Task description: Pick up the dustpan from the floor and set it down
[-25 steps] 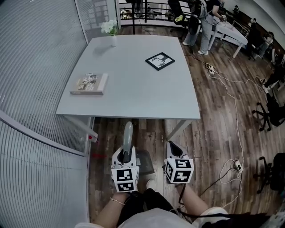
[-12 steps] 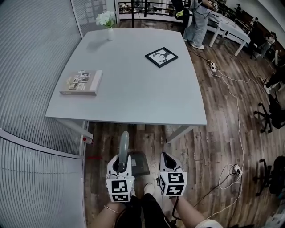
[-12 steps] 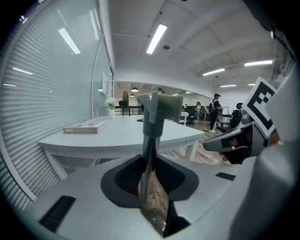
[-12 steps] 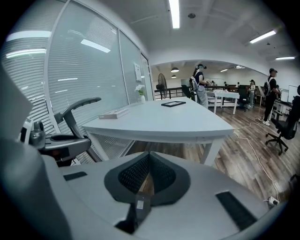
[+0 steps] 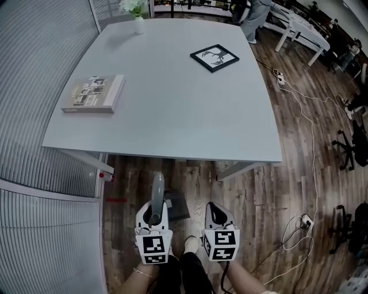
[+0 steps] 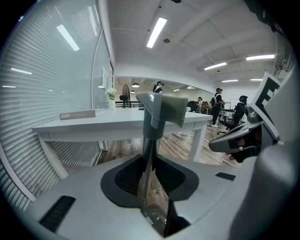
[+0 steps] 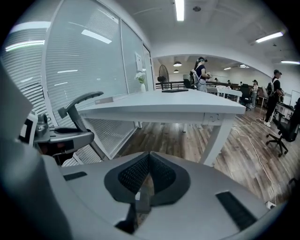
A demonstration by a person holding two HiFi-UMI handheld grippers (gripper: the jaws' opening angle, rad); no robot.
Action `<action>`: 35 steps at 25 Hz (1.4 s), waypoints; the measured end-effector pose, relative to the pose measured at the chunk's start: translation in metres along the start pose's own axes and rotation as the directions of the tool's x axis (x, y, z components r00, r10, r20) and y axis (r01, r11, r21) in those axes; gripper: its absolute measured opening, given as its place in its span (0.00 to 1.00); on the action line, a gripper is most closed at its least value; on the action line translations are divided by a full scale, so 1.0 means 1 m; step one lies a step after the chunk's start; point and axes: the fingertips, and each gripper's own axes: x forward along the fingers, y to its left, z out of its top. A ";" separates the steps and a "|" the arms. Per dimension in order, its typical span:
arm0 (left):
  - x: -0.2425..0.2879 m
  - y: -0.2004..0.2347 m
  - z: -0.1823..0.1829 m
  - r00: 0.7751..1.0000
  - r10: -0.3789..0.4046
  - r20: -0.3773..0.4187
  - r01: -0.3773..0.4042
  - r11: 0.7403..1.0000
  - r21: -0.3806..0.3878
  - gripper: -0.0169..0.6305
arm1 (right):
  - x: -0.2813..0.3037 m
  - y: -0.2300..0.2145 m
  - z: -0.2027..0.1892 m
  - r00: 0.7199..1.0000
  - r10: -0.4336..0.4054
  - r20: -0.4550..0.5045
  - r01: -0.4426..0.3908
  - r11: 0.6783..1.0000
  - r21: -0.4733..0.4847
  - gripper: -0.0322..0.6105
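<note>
The left gripper [image 5: 154,217] pinched the dustpan's grey handle [image 5: 157,192] between its jaws. In the left gripper view the pads of that gripper [image 6: 150,173] were clamped on the shaft, and the handle [image 6: 151,133] stood nearly upright out of them, towards 12 o'clock. The dustpan [image 5: 177,204] sat at about 6 o'clock in the head view, its dark pan low over the wooden floor [image 5: 264,189] just in front of the table's near edge. Whether the pan touched the boards could not be told.

The right gripper [image 5: 215,211] was at 3 o'clock of the left one, close beside it. Its jaws [image 7: 147,176] were pressed together with nothing between them.

On the white table [image 5: 172,115], a book [image 5: 92,93] lay at 10 o'clock. A framed picture [image 5: 214,57] lay at 1 o'clock, and a vase of flowers [image 5: 138,17] stood at 11 o'clock by the far edge.
</note>
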 end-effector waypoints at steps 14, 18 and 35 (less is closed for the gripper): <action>0.043 0.003 -0.050 0.999 -0.014 -0.041 0.014 1.000 -0.003 0.18 | 0.036 -0.017 -0.036 0.999 -0.036 -0.022 0.037 0.998 0.043 0.10; 0.056 0.002 -0.060 0.998 -0.016 -0.058 0.016 1.000 -0.008 0.18 | 0.041 -0.022 -0.049 0.998 -0.047 -0.048 0.051 0.996 0.073 0.10; 0.092 0.012 -0.064 0.999 -0.007 -0.032 0.006 0.999 -0.037 0.18 | 0.055 -0.026 -0.056 0.995 -0.067 -0.070 0.075 0.990 0.120 0.10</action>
